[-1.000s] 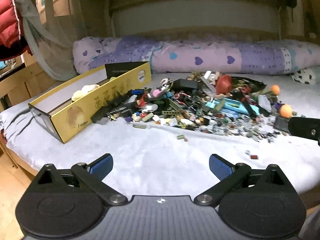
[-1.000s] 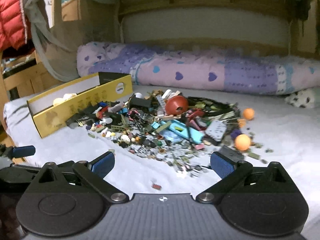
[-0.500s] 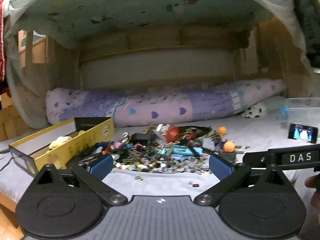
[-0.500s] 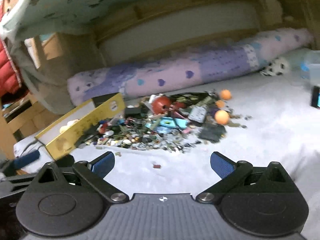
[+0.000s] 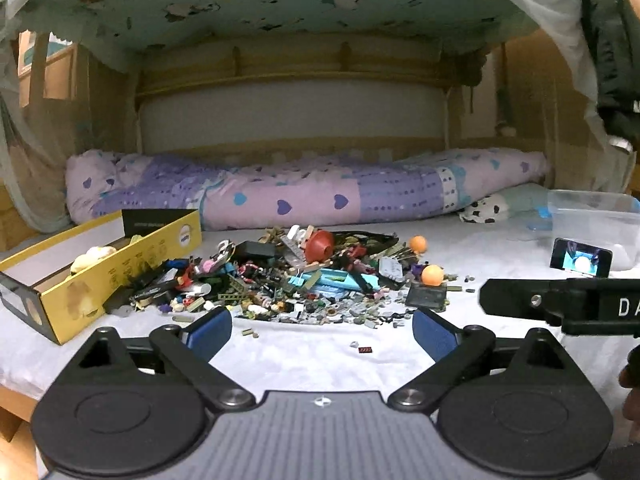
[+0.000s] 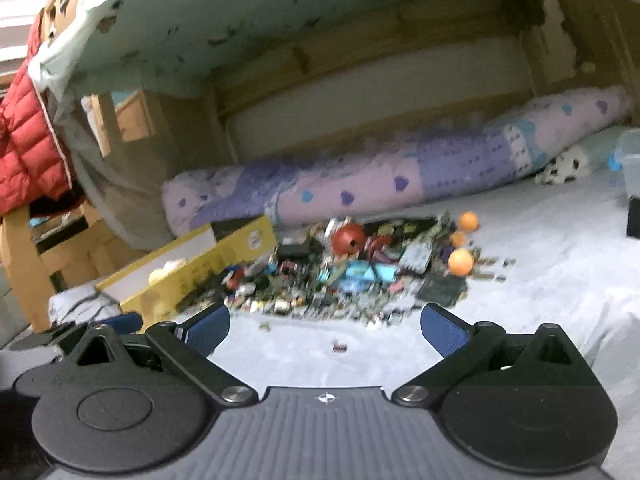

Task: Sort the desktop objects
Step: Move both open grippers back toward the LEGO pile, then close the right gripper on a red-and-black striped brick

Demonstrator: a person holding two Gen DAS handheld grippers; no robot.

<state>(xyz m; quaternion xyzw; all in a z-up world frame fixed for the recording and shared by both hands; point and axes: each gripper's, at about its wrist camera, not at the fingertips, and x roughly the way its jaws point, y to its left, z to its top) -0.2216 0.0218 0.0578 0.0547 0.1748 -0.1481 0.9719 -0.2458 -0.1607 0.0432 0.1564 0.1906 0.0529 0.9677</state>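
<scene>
Pile of small toys point(image 5: 304, 280): straight ahead of my left tool point(image 5: 322, 326) and right tool point(image 6: 324, 326), both spread, empty; neither nearer.

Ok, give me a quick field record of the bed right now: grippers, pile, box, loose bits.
left gripper: open, empty, above bare sheet
right gripper: open, empty
mixed pile of small toys and parts: mid-bed, unsorted
long yellow cardboard box: left of pile, open top, pale soft item inside
orange balls: two clearly seen, at the pile's right edge
small dark red piece: alone on the sheet, nearest the left gripper
</scene>
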